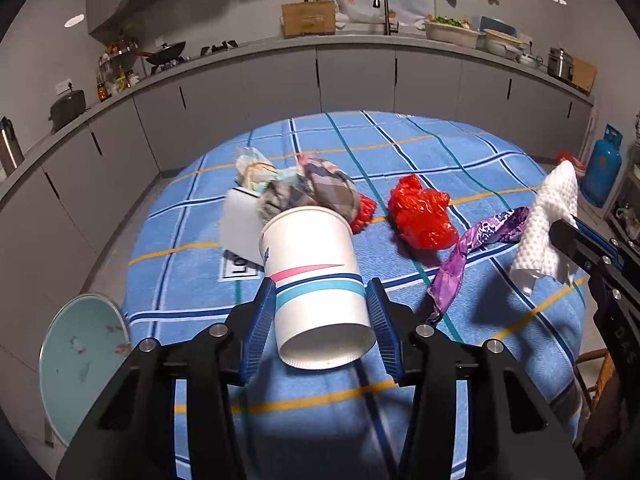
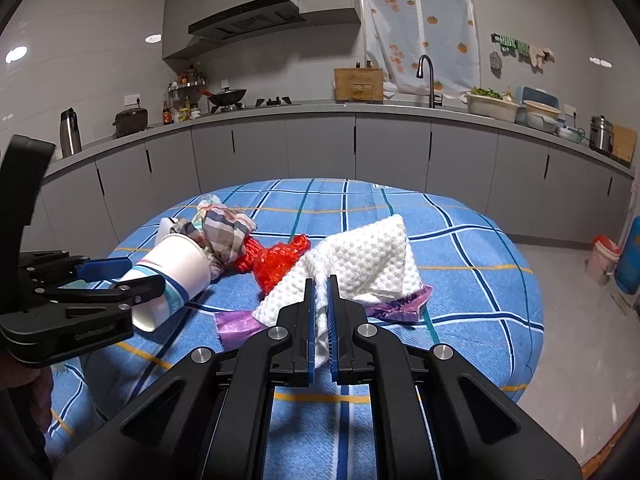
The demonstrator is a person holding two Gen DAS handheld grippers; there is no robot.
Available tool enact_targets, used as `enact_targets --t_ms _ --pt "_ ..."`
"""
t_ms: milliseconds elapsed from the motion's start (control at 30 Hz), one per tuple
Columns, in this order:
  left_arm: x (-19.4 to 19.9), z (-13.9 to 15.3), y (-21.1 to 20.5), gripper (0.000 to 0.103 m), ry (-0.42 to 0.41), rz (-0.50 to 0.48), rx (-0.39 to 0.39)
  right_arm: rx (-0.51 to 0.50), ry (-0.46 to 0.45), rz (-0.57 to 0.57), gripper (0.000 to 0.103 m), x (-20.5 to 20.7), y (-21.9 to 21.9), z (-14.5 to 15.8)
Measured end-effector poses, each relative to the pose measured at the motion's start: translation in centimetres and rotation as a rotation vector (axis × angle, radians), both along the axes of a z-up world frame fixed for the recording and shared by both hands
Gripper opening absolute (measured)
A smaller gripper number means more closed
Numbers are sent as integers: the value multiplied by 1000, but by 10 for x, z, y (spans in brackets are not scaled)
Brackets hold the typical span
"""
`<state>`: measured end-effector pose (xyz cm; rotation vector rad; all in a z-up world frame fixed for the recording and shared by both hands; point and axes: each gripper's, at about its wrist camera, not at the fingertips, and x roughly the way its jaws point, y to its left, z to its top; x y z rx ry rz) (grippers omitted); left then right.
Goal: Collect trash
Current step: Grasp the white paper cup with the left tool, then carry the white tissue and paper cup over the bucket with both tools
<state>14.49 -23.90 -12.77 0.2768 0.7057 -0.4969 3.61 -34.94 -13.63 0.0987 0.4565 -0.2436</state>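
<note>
My left gripper [image 1: 320,292] is shut on a white paper cup [image 1: 316,276] with pink and teal stripes, held tilted away above the table; crumpled wrappers [image 1: 316,190] stick out of its mouth. The cup also shows in the right wrist view [image 2: 176,272]. My right gripper [image 2: 319,284] is shut on a white paper towel [image 2: 360,264], also seen in the left wrist view [image 1: 548,228]. A red plastic bag [image 1: 422,212] and a purple wrapper [image 1: 472,252] lie on the blue plaid tablecloth [image 1: 440,148].
A white box [image 1: 240,224] lies behind the cup. A teal stool [image 1: 80,360] stands left of the table. A kitchen counter [image 1: 360,40] runs along the back. A blue gas cylinder [image 1: 602,168] and a red-lidded bin [image 2: 602,258] stand at right.
</note>
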Motion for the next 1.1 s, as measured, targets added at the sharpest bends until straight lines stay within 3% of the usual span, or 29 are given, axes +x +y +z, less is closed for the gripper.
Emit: enact_targets --t_ms 67,100,133,333,400,433,500,700,867,933,1100 --pt "-4 6 7 46 -18 2 -5 -3 -6 7 6 -1 3 3" --pt "-6 8 10 34 -20 -2 -9 -5 -8 11 6 0 6 4" --pt "-6 9 13 1 -11 -10 -14 -7 -10 14 6 0 7 5" --pt "-2 2 23 1 26 -11 -27 -20 -10 29 6 2 17 8" --pt "-1 1 24 9 24 3 -32 -28 -7 31 6 3 19 9" --pt "0 1 26 43 20 23 -36 -28 -7 31 6 3 20 9" --pt "-1 4 27 87 -23 59 -37 -34 -4 33 6 4 21 8" --pt "14 -6 20 86 3 67 -17 -27 17 37 6 9 20 0" --pt "24 -32 11 72 101 44 -2 -24 33 31 6 12 16 -6" --pt "25 -38 11 58 129 33 -10 -21 38 33 6 14 17 -7" --pt "22 -32 18 56 121 27 -41 -25 39 42 6 14 20 -8"
